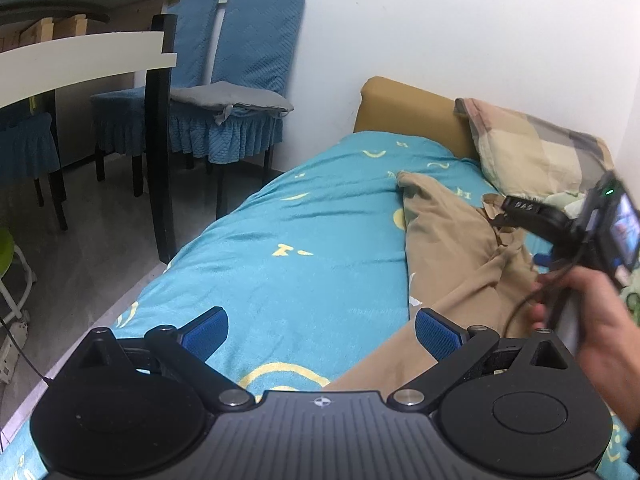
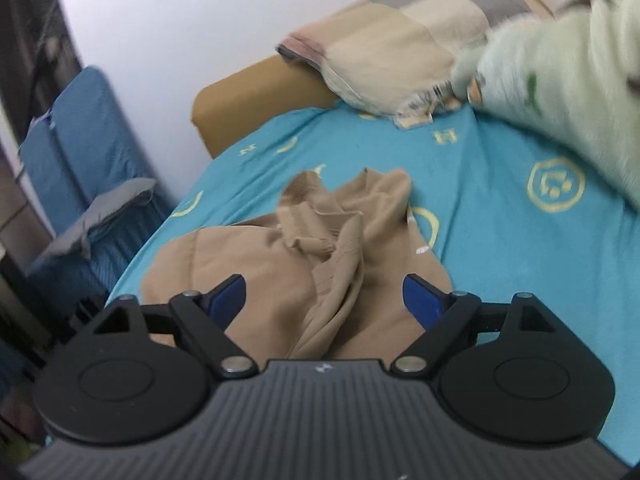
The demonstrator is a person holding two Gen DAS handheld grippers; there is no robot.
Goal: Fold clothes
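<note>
Tan garment (image 2: 304, 264) crumpled on teal sheet (image 2: 500, 240). Left gripper (image 1: 320, 334), right gripper (image 2: 324, 300) both spread, empty. Flatten first: pinch 2 near corners, pull taut.

Home bedroom: bed (image 1: 304, 240), pillow (image 1: 532, 152), covered dining chairs (image 1: 248, 72) beside table (image 1: 80, 60)
</note>
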